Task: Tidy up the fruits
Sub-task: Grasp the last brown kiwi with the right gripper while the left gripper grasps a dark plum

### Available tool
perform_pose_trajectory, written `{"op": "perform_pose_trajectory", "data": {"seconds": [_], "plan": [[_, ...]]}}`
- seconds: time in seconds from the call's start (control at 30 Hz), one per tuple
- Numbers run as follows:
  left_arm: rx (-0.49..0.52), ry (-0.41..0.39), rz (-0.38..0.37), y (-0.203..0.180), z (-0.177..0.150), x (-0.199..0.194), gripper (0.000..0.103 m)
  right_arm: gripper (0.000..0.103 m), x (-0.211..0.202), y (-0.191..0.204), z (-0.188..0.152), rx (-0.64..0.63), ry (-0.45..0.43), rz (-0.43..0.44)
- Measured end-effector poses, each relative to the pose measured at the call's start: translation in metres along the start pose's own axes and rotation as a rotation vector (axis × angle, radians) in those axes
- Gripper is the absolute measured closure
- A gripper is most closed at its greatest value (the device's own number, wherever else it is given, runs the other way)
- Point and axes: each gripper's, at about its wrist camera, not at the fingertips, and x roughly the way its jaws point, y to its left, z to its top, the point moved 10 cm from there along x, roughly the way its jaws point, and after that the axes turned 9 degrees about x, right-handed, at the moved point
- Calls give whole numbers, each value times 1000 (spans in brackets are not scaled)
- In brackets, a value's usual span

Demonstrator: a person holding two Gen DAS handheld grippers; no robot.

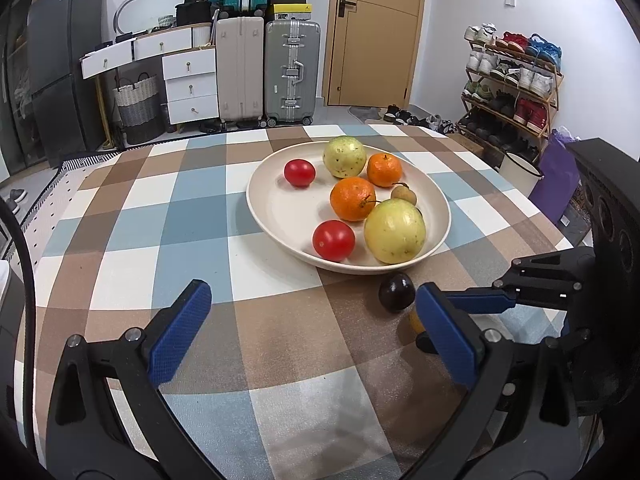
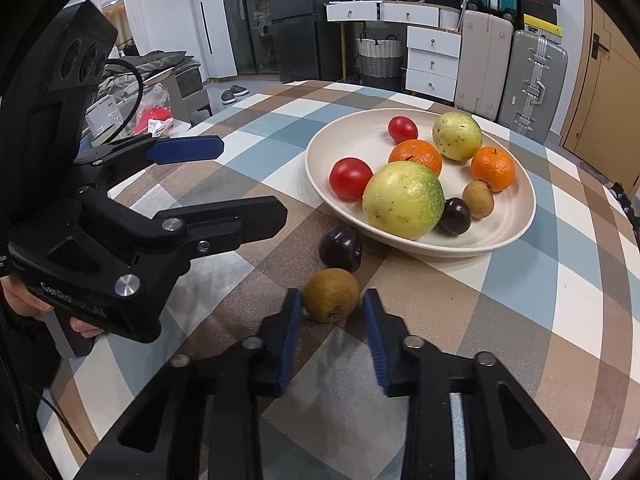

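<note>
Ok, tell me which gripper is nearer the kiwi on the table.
Right. The right gripper has its fingers on either side of the kiwi; the left gripper hangs open off to the kiwi's left.

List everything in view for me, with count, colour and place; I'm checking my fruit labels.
plate: one, cream, on the table
tomatoes: two, red, on the plate
guavas: two, yellow-green, on the plate
tangerines: two, orange, on the plate
longan: one, tan, on the plate
dark plums: two, near-black; one on the table by the plate's rim, one on the plate
kiwi: one, brown, on the table between the right fingers
tablecloth: one, checked blue, brown, white
left gripper: open, empty
right gripper: around the kiwi, contact unclear
</note>
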Motion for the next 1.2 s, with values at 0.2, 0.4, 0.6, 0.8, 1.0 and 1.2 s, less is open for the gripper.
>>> {"op": "perform_pose_trajectory", "data": {"seconds": [0.2,0.4,0.6,0.8,1.0,1.2], "plan": [[-1,0,1,0,0,0,1,74,-5,-3,3,4,-16,4],[3,4,0,-1,0,1,1,74,-16,-19,10,46,-52,-20],[-6,51,-4,-5,-6,9,1,74,-25,-42,16,111,-81,-52],[-23,84,-47,-18,-6,21,1,74,-31,-53,18,138,-97,-74],[-26,127,-74,-33,-8,35,4,74,-32,-65,17,171,-97,-96],[-29,169,-115,-46,-8,49,23,74,-35,-70,17,194,-101,-102]]}}
